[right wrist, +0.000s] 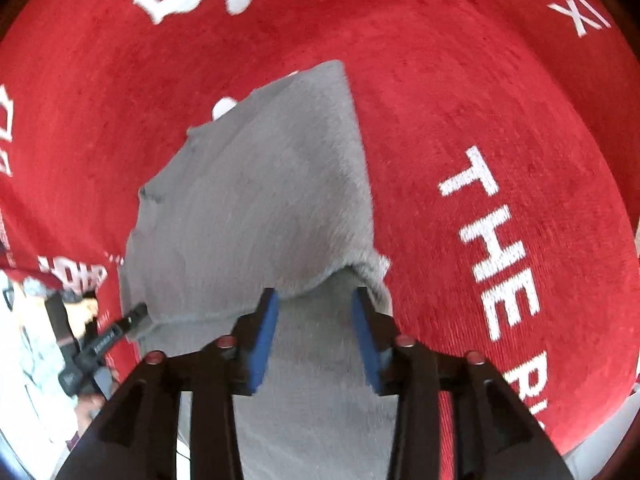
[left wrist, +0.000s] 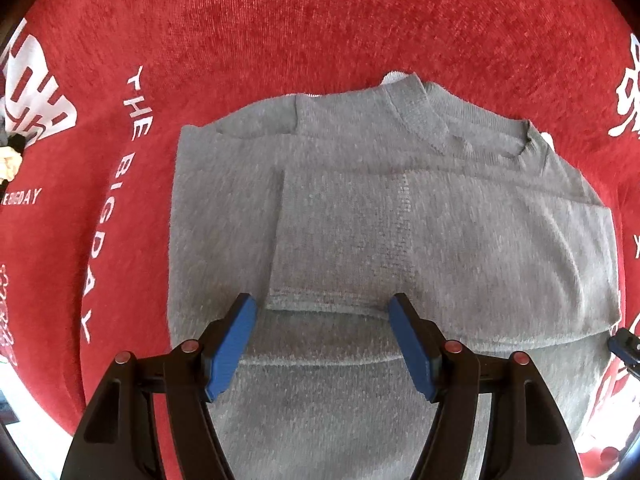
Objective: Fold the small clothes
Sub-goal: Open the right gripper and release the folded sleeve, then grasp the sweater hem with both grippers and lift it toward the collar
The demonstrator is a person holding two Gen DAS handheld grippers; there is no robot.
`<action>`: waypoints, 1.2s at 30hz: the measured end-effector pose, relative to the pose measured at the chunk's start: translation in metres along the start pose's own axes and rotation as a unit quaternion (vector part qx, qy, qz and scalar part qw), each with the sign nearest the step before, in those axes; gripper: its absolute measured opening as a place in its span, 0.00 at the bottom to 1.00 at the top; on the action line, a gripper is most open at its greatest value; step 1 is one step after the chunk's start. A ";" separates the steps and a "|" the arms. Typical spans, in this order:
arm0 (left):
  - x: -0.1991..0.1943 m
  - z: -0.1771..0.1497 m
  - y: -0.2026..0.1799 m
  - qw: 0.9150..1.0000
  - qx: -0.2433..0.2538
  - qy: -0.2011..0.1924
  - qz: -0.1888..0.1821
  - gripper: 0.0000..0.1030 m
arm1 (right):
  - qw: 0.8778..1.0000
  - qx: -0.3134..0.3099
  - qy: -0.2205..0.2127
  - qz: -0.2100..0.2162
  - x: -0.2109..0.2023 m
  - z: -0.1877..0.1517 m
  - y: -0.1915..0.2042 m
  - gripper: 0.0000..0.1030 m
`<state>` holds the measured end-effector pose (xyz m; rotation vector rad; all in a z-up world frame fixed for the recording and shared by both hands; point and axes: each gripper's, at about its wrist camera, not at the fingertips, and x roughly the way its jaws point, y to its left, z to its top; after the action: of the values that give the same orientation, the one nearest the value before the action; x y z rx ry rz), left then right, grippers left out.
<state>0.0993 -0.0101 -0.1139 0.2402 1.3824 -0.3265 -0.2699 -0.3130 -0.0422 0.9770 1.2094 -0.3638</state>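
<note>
Black arms with blue pads frame the left wrist view: the left claw (left wrist: pixel 322 308) points down over a grey sweater (left wrist: pixel 360 208), its jaws spread wide with nothing between them, the pads clear of the knit. That sweater lies flat on a red cloth (left wrist: pixel 280 20) printed with white lettering, including "THE BIGDAY". Its ribbed collar (left wrist: pixel 416 116) sits at the far edge, and 1 sleeve (left wrist: pixel 400 240) is folded across the chest, its cuff edge just beyond the left claw's tips. At the right edge of this view, part of the other tool shows beside the sweater's side.

From the right wrist view, the right claw (right wrist: pixel 314 300) is tilted down over the sweater's (right wrist: pixel 256 200) near edge. Its jaws stand partly apart, not gripping; a raised fold of grey knit (right wrist: pixel 360 268) lies just past the tips, with flat knit beneath them. Blur softens the fabric here. At lower left, the left tool's black body (right wrist: pixel 104 340) reaches the sweater's edge.
</note>
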 end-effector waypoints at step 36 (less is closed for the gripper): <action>-0.066 -0.096 -0.121 0.997 0.045 0.060 0.007 0.68 | 0.968 -0.216 0.080 -0.102 -0.005 -0.040 0.043 0.57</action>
<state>-0.0426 -0.0834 -0.0629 0.3476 1.4852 -0.3682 -0.2659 -0.2580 -0.0200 0.5139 1.4667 -0.1704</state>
